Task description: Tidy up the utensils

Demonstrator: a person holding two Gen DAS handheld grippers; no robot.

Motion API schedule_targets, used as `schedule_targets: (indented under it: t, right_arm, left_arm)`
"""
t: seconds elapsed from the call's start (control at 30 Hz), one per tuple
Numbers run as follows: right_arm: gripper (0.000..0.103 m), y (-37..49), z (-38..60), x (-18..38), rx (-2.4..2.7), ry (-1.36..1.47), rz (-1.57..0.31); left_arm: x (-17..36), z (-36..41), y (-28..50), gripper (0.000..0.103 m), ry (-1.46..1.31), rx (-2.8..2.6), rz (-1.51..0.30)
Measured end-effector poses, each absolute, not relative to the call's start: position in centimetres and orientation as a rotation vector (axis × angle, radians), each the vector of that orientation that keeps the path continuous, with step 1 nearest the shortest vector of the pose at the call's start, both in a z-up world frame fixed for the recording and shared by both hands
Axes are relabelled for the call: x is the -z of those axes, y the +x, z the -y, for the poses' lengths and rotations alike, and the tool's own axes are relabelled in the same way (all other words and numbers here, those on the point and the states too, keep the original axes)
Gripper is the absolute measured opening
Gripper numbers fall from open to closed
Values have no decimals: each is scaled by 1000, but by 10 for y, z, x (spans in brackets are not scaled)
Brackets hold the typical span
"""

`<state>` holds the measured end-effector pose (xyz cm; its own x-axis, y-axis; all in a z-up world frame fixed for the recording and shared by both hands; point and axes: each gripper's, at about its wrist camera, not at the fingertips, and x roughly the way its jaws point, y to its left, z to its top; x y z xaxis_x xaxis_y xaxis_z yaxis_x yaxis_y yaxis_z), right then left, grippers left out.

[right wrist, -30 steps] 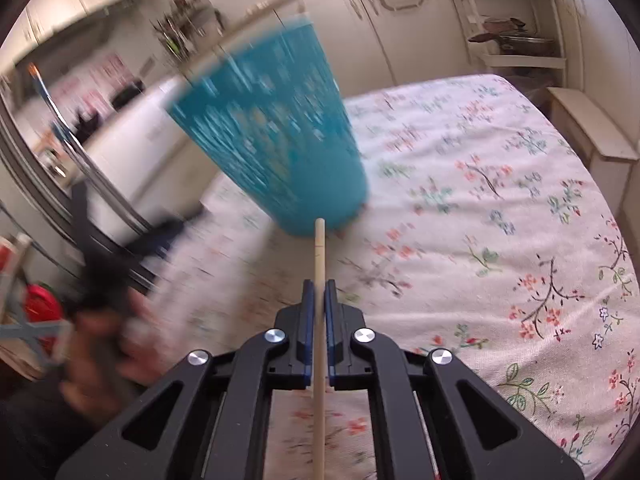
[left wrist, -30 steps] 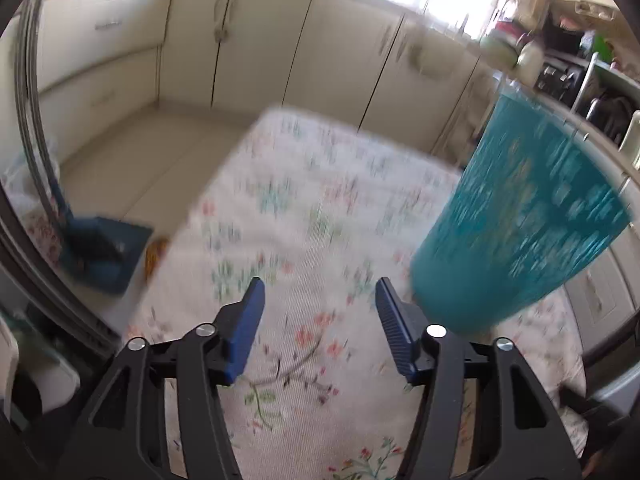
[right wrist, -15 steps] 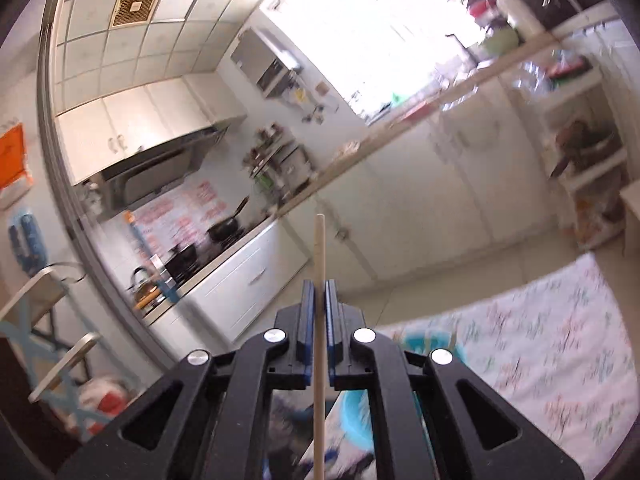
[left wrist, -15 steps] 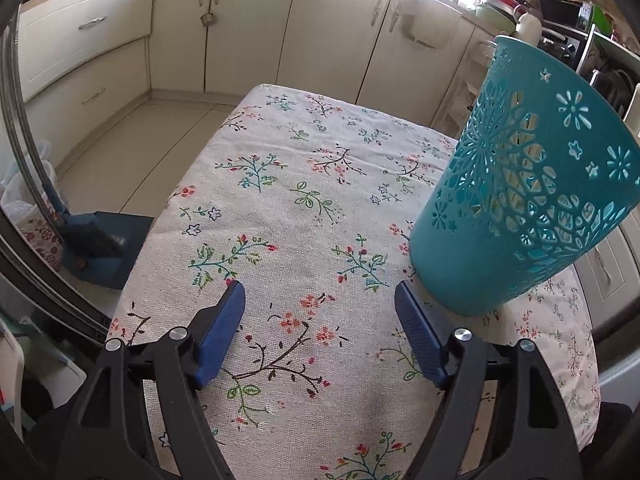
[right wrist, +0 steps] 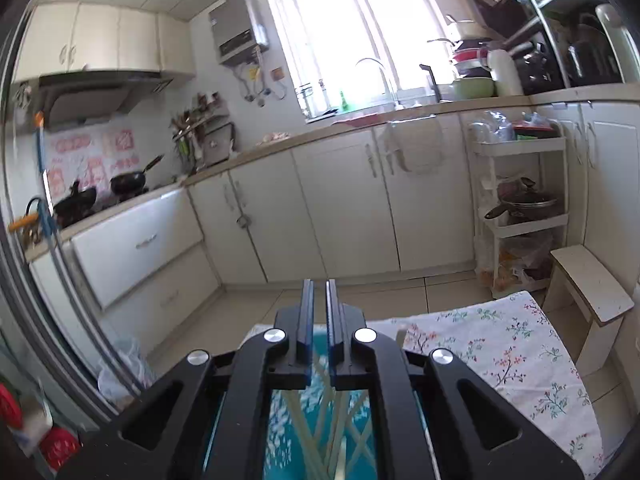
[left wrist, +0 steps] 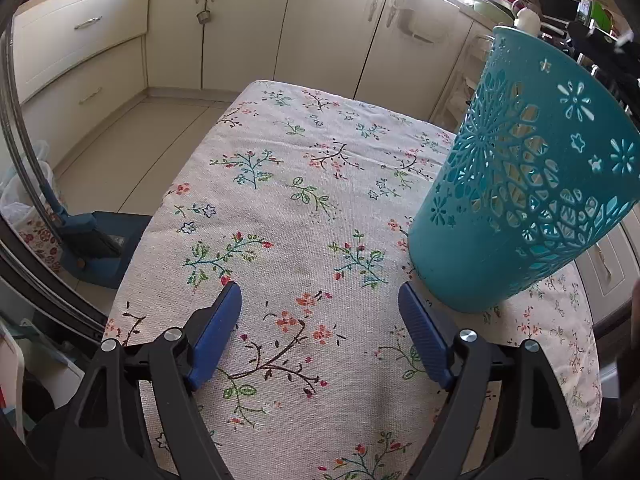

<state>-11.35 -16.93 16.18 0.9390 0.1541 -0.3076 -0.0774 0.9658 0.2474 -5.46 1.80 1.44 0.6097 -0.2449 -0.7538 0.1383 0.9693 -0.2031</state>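
Floral tablecloth (left wrist: 280,208) under wide-open left claw (left wrist: 320,300); teal basket (right wrist: 320,432) of chopsticks (right wrist: 308,440) below slightly parted, empty right claw (right wrist: 319,292).

Your table (left wrist: 224,136) wears a floral tablecloth (left wrist: 304,216) hanging over its edges; the teal perforated basket (left wrist: 520,200) stands near its right edge.

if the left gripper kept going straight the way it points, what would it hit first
Probably the floral tablecloth ahead of the left gripper; the teal basket stands off to its right, likely outside that line, though depth is unclear.
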Motion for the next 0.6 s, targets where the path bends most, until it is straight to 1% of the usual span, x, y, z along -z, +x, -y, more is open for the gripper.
schedule_targets:
  t: [0.1, 0.13, 0.2, 0.23, 0.33, 0.43, 0.5, 0.6]
  right_arm:
    - [9, -132, 169, -156, -155, 206, -348]
    - [14, -141, 170, -152, -164, 200, -357]
    - [30, -160, 174, -145, -168, 195, -374]
    - [34, -167, 175, -140, -165, 193, -383]
    - [39, -196, 180, -134, -155, 142, -354]
    - [44, -214, 190, -132, -140, 140, -380]
    - [53, -221, 193, -132, -123, 137, -383]
    - [54, -209, 199, -142, -126, 122, -376]
  left_arm:
    - [-14, -17, -55, 78, -120, 214, -895]
    - [-14, -17, -54, 78, -117, 211, -897]
    - [-14, -15, -54, 79, -105, 204, -901]
    - [-14, -14, -54, 80, -98, 202, -903]
    - [-13, -9, -54, 81, -71, 192, -909]
    - [-12, -5, -54, 83, -38, 186, -913]
    - [-11, -2, -54, 84, -21, 176, -918]
    - [-11, 0, -54, 85, -2, 169, -923]
